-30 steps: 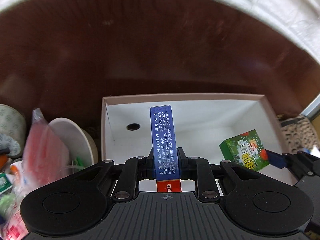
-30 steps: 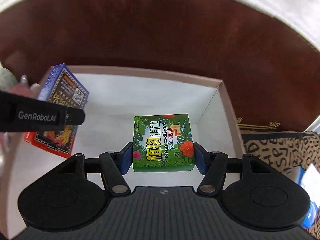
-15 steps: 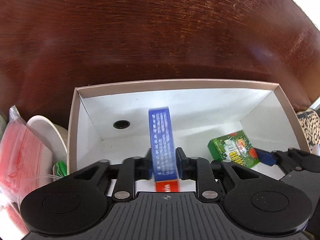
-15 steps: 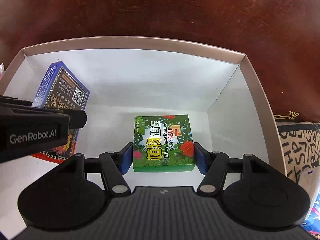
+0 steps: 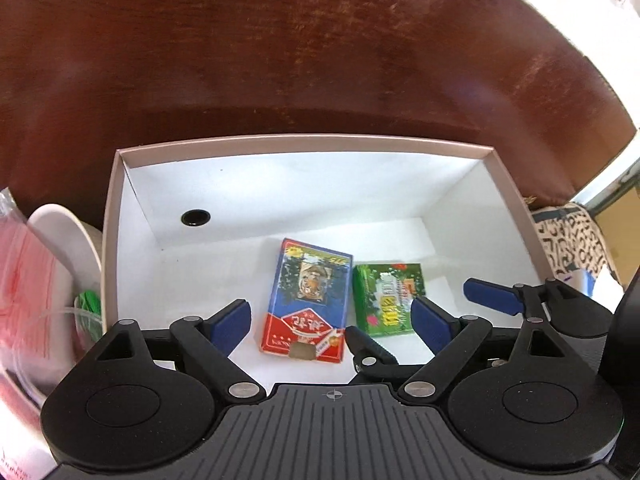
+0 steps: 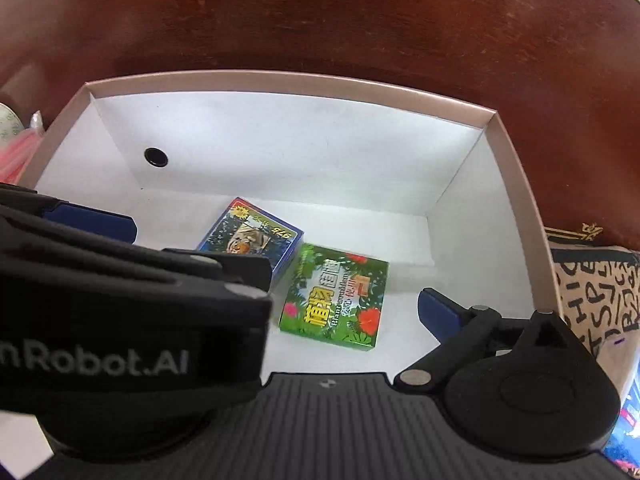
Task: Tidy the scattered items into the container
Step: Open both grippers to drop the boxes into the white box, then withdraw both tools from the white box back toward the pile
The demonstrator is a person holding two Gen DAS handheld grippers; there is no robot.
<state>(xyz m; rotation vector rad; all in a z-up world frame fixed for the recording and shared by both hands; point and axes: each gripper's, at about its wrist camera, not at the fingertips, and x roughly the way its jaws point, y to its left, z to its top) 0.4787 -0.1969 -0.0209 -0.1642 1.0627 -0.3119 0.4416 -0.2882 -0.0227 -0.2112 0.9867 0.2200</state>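
Both grippers, left gripper (image 5: 330, 320) and right gripper (image 5: 420, 312), hang open over the box (image 5: 304, 142). Blue card pack (image 5: 308, 300) and green pack (image 5: 386, 298) lie inside it. Clutter at the left, a paper cup (image 5: 60, 232) and a red bag (image 5: 24, 300), likely remains to tidy.

Left gripper (image 5: 330, 322): I hold it over the box, jaws spread wide, blue pads clear of everything.
Right gripper (image 5: 428, 312): enters from my right, jaws apart, nothing between them.
Container (image 5: 304, 142): open cardboard box, white inside, with a round dark hole (image 5: 195, 217) in its far wall.
Blue-and-red card pack (image 5: 307, 300): flat on the box floor, face up, between my left pads but untouched.
Green packet (image 5: 386, 298): flat on the floor just beside the pack, to its right.
Table (image 5: 280, 60): dark red-brown wood behind the box.
Left of box: a white bowl (image 5: 66, 236) and a red-tinted plastic bag (image 5: 24, 300), both outside it.
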